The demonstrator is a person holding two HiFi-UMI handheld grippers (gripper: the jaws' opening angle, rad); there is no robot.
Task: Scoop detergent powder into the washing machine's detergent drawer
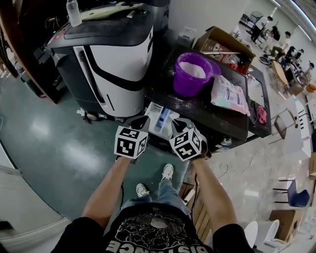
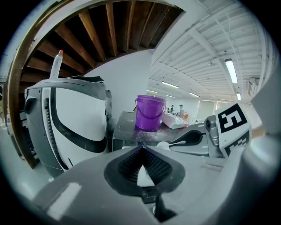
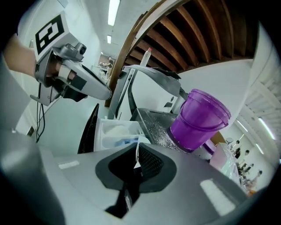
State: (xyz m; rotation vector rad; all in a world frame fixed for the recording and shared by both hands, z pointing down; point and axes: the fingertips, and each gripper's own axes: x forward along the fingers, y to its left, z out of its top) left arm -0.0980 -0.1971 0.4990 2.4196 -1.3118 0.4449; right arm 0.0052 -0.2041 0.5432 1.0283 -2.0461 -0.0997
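The washing machine is dark, with its white detergent drawer pulled out; the drawer holds white powder and blue parts. A purple bucket of powder stands on the machine's top beside a pink-white detergent bag. My right gripper hovers over the drawer, shut on a white scoop whose thin handle runs between the jaws. My left gripper hangs just to its left, shut with nothing in it.
Spilled powder dusts the machine's top near the bucket. A large white and grey appliance stands left of the washer with a bottle on it. A cardboard box sits behind the bucket.
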